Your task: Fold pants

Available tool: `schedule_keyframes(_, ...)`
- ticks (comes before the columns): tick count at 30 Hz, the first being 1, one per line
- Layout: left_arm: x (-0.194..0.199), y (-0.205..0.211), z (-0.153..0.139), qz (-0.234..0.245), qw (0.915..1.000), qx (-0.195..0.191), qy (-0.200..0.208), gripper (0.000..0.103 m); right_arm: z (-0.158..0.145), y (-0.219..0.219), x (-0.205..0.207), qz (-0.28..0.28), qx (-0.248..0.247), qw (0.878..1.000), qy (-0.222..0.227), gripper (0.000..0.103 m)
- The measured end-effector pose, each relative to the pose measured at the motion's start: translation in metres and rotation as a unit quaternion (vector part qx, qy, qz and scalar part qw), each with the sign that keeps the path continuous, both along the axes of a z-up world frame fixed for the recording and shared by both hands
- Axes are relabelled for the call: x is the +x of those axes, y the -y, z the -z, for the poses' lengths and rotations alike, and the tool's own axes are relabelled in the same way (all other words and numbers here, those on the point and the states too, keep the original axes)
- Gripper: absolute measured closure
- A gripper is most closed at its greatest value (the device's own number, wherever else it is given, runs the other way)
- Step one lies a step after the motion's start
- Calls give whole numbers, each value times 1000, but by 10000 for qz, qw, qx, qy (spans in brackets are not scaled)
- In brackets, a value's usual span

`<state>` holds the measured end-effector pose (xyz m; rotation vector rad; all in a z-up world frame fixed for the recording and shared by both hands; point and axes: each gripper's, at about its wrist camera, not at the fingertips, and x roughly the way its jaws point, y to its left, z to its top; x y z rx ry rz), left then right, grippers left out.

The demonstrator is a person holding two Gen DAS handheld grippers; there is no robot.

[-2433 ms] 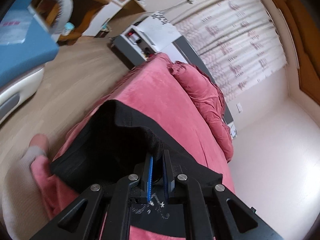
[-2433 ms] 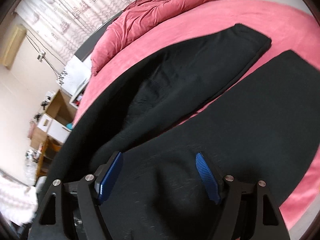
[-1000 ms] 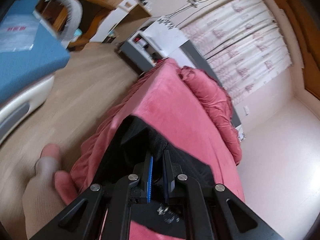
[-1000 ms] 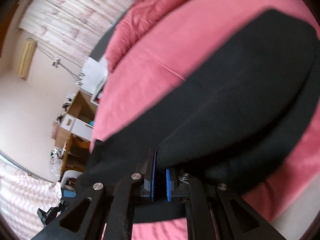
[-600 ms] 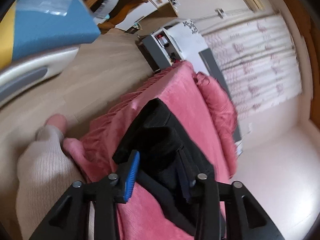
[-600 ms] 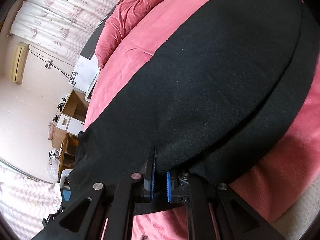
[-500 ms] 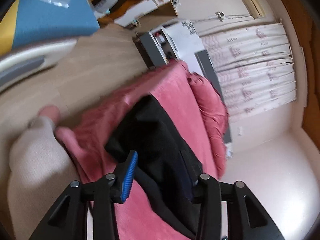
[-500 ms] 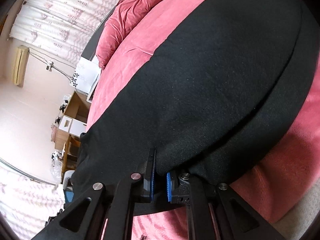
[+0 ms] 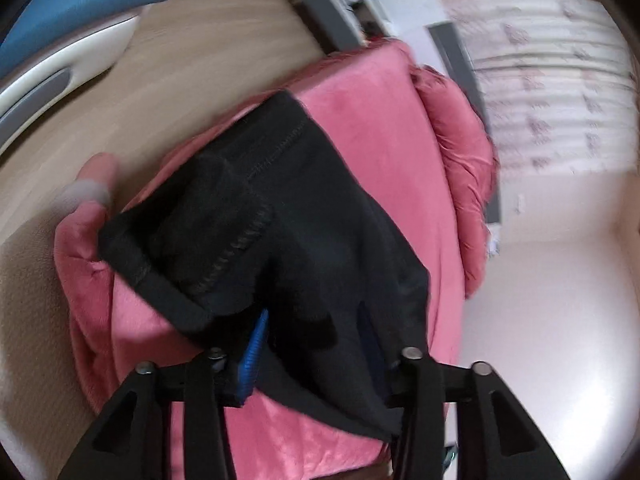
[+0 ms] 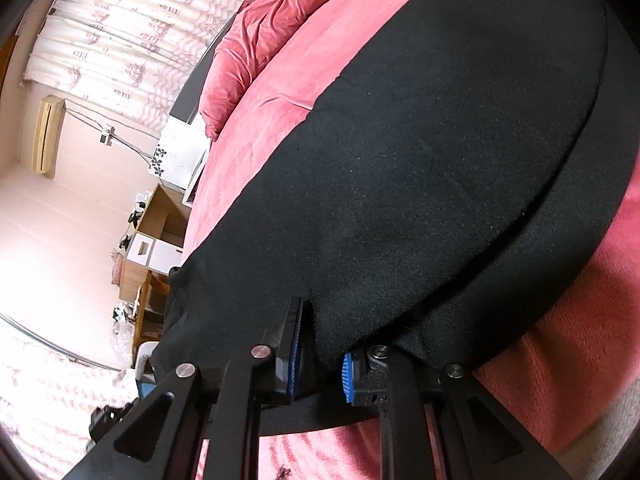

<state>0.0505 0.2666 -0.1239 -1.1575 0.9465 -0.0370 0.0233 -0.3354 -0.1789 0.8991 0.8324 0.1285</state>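
Your left hand-held gripper (image 9: 312, 344) is spread wide over one pair of black pants (image 9: 288, 216); your right hand-held gripper (image 10: 318, 354), narrowly parted, straddles their edge. Pants lie folded on the pink bed (image 10: 256, 128). One bunched quilt (image 9: 460, 152) and curtains (image 10: 132, 36) beyond.

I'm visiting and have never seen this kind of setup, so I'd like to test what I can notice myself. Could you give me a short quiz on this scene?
1. Multiple choice: what colour are the pants? A) blue B) black C) white
2. True or false: the left gripper has its jaws pressed tightly together.
3. Fill in the blank: the pants lie on a bed cover whose colour is ____.

Key: 1) B. 2) False: the jaws stand apart, with the cloth draped loosely between them. 3) Pink.
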Motion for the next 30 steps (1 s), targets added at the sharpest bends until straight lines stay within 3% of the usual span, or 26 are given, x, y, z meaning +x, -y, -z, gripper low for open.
schedule_keyframes(1, 4, -2, -3, -42, 10000, -11, 72, 93, -2, -2, 0, -20, -63, 10000, 16, 87)
schedule_keyframes(2, 9, -2, -11, -26, 9998, 123, 170, 96, -3, -6, 2, -20, -88, 10000, 40, 91)
schedule_keyframes(5, 16, 2, -51, 273, 9945, 525, 869, 96, -8, -4, -1, 7, 57, 9996, 287, 94)
schedule_keyframes(8, 2, 7, -96, 490, 9747, 902, 1983, 96, -15, -1, -4, -12, 275, 9977, 616, 94)
schedule_keyframes(10, -14, 8, -103, 492, 9662, 1146, 2255, 96, -12, -5, -2, -98, 236, 9985, 491, 94)
schedule_keyframes(12, -23, 5, -81, 452, 9703, 1394, 1926, 96, -5, -12, 5, -239, 92, 9995, 189, 94)
schedule_keyframes(13, -25, 2, -58, 413, 9766, 1509, 1475, 96, -3, -14, 7, -294, 65, 9995, 86, 94)
schedule_keyframes(14, -28, -3, -32, 318, 9840, 1477, 944, 96, 0, -18, 10, -359, 7, 9994, -24, 94)
schedule_keyframes(16, -36, -11, 12, 72, 9934, 1090, 359, 96, -3, -21, 11, -421, -83, 9991, -12, 94)
schedule_keyframes(19, -46, -22, 27, -399, 9962, 447, 634, 89, -1, -19, 12, -430, -69, 9990, -32, 94)
schedule_keyframes(21, -43, -23, 19, -509, 9943, 556, 752, 78, 0, -19, 13, -416, -59, 9991, -50, 94)
schedule_keyframes(23, -34, -21, 10, -307, 9934, 850, 707, 85, 0, -20, 14, -410, -89, 9991, -46, 94)
schedule_keyframes(24, -32, -20, 5, -269, 9925, 942, 729, 97, -3, -19, 12, -391, -60, 9992, 35, 94)
schedule_keyframes(27, -39, -19, -9, -296, 9896, 1004, 983, 96, -21, -16, 1, -383, 130, 9970, 658, 94)
schedule_keyframes(30, -53, -14, -6, -256, 9872, 1284, 913, 96, -16, -18, 3, -400, 160, 9978, 497, 94)
